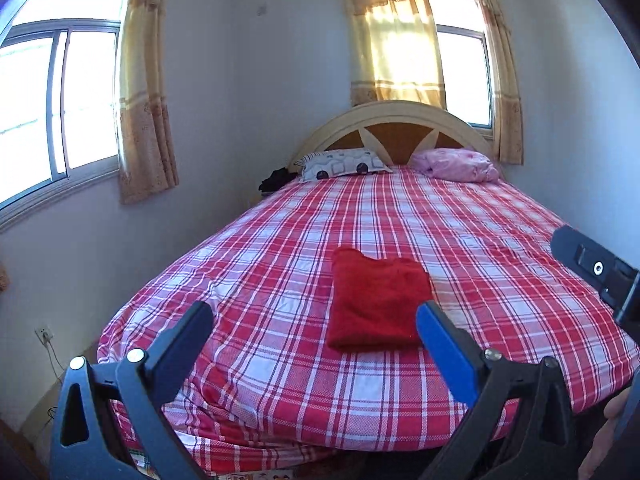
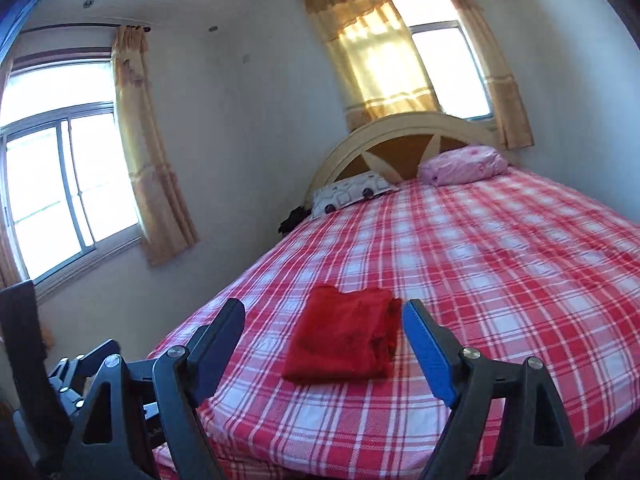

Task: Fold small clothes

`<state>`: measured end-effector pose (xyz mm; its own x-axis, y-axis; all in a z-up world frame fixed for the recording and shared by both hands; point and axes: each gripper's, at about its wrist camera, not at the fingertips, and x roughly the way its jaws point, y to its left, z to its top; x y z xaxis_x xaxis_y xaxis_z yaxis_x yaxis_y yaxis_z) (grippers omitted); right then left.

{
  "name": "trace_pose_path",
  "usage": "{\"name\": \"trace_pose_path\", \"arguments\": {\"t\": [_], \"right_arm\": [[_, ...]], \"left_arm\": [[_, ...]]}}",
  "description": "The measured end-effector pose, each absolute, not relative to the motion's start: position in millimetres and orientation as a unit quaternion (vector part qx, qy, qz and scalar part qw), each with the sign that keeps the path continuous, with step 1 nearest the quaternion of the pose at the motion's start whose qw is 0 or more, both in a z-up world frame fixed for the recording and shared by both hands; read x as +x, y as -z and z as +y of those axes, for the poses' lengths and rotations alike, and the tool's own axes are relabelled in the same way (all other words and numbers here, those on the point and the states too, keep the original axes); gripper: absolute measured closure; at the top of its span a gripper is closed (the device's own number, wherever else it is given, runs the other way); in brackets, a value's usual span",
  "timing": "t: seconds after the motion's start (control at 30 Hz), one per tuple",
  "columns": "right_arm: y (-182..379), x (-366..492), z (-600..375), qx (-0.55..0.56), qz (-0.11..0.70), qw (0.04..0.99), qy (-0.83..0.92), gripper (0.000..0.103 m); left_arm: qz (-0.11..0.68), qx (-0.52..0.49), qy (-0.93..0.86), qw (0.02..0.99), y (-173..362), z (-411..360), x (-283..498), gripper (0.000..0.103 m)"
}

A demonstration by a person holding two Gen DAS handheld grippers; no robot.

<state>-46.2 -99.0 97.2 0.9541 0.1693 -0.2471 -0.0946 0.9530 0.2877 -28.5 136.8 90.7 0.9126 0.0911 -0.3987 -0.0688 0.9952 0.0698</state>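
Note:
A folded red garment (image 1: 378, 304) lies flat on the red-and-white plaid bed (image 1: 280, 360), near its foot end. My left gripper (image 1: 314, 316) is held above the bed's near edge, open, with nothing between its fingers. In the right wrist view the same red garment (image 2: 346, 336) shows its stacked folded edges on the right side. My right gripper (image 2: 324, 316) also stands open and empty, back from the cloth and raised over the plaid bed (image 2: 500, 280). The right gripper's black body shows at the right edge of the left wrist view.
A patterned pillow (image 1: 344, 164) and a pink bundle of bedding (image 1: 456, 164) lie by the arched headboard (image 1: 392, 120). Curtained windows are on the left wall and behind the bed. A dark item (image 1: 276, 179) sits beside the bed's far left corner.

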Motion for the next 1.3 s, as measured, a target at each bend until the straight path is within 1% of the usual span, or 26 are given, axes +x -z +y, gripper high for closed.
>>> {"name": "trace_pose_path", "arguments": {"t": [0.23,0.4,1.3], "right_arm": [[-104.3,-60.3,-93.4,0.096,0.107,0.989,-0.031,0.021],[-101.1,-63.3,-91.3,0.089,0.111,0.989,-0.033,0.021],[-91.7,-64.3,-96.8,0.090,0.121,0.988,-0.010,0.021]], "left_arm": [[0.198,0.011,-0.031,0.980,-92.9,134.0,-35.4,0.000],[0.187,0.018,-0.027,0.982,-93.9,130.2,-39.7,0.000],[0.203,0.039,-0.046,0.977,-87.1,122.7,-31.3,0.000]]}}
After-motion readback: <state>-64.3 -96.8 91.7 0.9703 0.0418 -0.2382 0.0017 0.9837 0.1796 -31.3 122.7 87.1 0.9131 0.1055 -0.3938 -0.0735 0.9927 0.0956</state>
